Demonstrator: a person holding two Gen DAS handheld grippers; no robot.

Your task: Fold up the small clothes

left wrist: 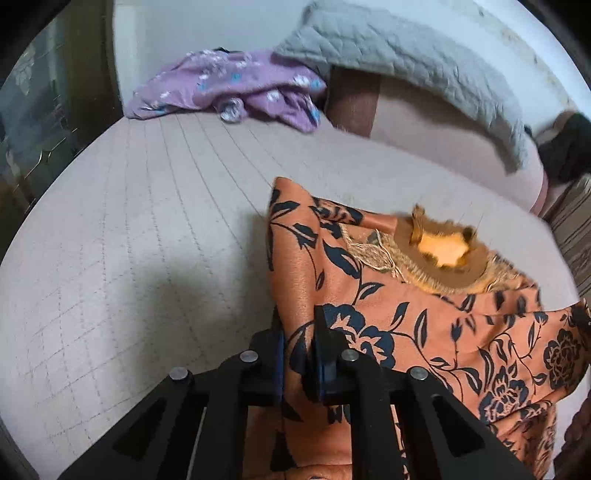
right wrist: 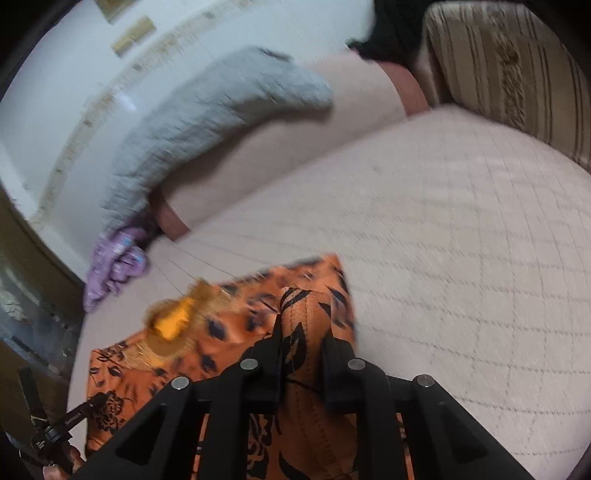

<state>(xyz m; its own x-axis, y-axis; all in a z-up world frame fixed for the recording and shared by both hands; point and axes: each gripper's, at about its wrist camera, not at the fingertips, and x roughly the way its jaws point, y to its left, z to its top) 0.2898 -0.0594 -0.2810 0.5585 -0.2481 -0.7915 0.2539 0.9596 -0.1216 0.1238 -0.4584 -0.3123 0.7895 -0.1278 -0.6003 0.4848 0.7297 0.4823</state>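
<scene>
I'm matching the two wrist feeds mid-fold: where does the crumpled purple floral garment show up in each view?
Left wrist: purple floral garment lies upper centre-left, crumpled on the far side of the bed, beside the grey quilted blanket.
Right wrist: purple floral garment sits at the left edge, mid-height, blurred, just below the blanket's lower end.
Shared landmark: the grey quilted blanket; also the orange floral garment, clamped in both grippers.

A pale quilted mattress [left wrist: 129, 229] fills most of the left wrist view, its stitched grid running toward twelve o'clock. A grey quilted blanket [left wrist: 399, 62] is draped over a beige bolster [left wrist: 436, 133] at one o'clock. A striped cushion [right wrist: 509, 62] sits at one o'clock in the right wrist view, beside something black [right wrist: 391, 33].
</scene>
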